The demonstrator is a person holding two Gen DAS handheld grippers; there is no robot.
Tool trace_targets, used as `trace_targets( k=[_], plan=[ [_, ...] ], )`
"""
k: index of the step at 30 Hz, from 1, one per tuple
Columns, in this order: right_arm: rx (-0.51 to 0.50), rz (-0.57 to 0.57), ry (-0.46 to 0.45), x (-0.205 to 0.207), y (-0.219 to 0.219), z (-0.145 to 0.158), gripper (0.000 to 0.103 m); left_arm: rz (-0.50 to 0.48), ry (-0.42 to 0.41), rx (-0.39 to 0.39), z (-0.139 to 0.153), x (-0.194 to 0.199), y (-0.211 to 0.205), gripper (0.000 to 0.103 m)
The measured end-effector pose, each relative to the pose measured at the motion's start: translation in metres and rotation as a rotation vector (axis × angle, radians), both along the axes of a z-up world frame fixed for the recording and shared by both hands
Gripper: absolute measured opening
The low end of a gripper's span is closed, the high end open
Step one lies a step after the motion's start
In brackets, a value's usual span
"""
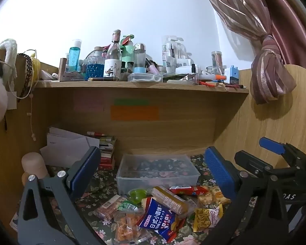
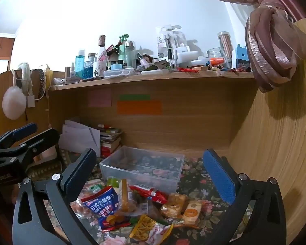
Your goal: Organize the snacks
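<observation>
While both sets of blue-padded fingers stand spread wide and hold nothing, the left gripper (image 1: 151,173) and the right gripper (image 2: 151,175) hover over a loose heap of wrapped snacks (image 2: 136,210) on the flower-patterned worktop (image 2: 195,175), among them a blue biscuit packet with white lettering (image 1: 159,218). Just behind the heap sits a clear rectangular plastic box (image 1: 157,169), open-topped, and farther back a wooden shelf (image 1: 140,84) carries crowded bottles and jars.
</observation>
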State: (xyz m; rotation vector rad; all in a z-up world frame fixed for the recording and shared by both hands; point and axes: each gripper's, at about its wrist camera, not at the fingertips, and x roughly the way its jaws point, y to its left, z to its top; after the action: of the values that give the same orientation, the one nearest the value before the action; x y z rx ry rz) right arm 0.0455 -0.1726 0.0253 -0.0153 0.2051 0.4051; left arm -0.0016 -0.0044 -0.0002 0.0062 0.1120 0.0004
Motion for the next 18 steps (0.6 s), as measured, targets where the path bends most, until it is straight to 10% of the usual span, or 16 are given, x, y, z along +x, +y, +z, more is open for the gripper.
trace_targets(
  k=[18],
  plan=[
    [-0.005,0.0,-0.007,-0.002,-0.001,0.002,0.103,-0.022,0.027,-0.057,-0.004,0.003,0.01,0.103]
  ],
)
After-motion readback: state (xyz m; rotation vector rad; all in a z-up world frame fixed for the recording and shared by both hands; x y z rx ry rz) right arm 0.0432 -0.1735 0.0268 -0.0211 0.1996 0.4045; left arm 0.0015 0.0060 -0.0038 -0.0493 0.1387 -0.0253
